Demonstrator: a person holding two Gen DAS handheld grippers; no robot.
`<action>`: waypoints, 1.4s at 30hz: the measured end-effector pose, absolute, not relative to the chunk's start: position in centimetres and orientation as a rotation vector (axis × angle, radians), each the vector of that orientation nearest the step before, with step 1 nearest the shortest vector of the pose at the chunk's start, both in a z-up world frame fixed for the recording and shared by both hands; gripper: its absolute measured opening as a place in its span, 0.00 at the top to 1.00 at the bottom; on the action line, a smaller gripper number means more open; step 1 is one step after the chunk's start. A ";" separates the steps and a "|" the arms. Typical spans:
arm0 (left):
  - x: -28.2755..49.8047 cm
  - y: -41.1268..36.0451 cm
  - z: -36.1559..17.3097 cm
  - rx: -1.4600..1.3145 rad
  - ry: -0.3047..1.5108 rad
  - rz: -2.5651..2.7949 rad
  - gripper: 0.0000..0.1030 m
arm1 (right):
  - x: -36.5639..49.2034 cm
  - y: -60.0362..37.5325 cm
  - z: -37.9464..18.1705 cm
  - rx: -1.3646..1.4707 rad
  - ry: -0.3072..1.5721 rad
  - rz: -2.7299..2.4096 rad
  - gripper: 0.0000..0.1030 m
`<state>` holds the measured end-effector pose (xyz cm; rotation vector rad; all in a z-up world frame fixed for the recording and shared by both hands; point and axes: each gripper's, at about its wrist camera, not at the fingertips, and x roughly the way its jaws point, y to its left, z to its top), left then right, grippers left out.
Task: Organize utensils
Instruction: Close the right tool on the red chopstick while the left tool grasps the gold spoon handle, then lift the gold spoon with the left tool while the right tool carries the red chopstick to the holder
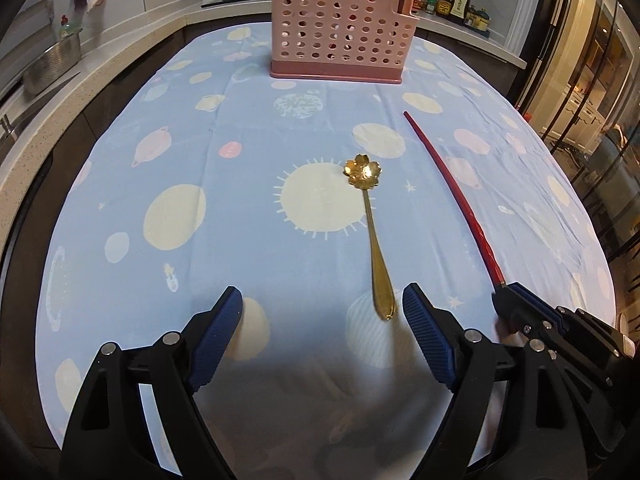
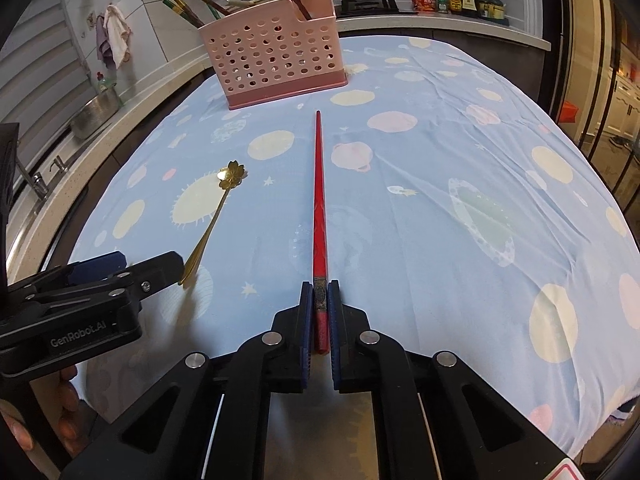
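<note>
Lying flat: gold flower-bowled spoon [image 1: 370, 236]; red tapered chopstick [image 2: 319, 200] beside.

the spoon [image 1: 370, 236] is shiny gold metal. the red chopstick [image 2: 319, 208] looks glossy and smooth. the pink holder [image 1: 340, 24] is matt plastic full of holes. the tablecloth [image 1: 200, 160] is soft, slightly creased printed cloth.

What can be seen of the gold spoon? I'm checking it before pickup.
The gold spoon is slim, shiny, metal-looking, with a flower-shaped bowl and a handle widening toward its end. It lies flat on the blue planet-print tablecloth, bowl toward the pink holder. Its handle end lies between the open jaws of the left hand-held gripper, seemingly untouched.
</note>
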<state>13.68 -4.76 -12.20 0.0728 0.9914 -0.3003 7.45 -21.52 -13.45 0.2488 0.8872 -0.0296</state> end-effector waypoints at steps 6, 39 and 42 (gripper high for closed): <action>14.2 -5.7 -12.9 0.074 0.997 -0.310 0.26 | 7.2 -21.8 -13.5 0.255 0.889 -0.029 0.93; 12.3 -3.2 -9.6 -0.016 0.959 -0.385 0.89 | 5.0 -21.9 -11.1 0.271 0.834 -0.007 0.93; 12.0 -2.7 -8.2 -0.029 0.934 -0.381 0.89 | 4.4 -22.1 -9.5 0.281 0.799 0.000 0.93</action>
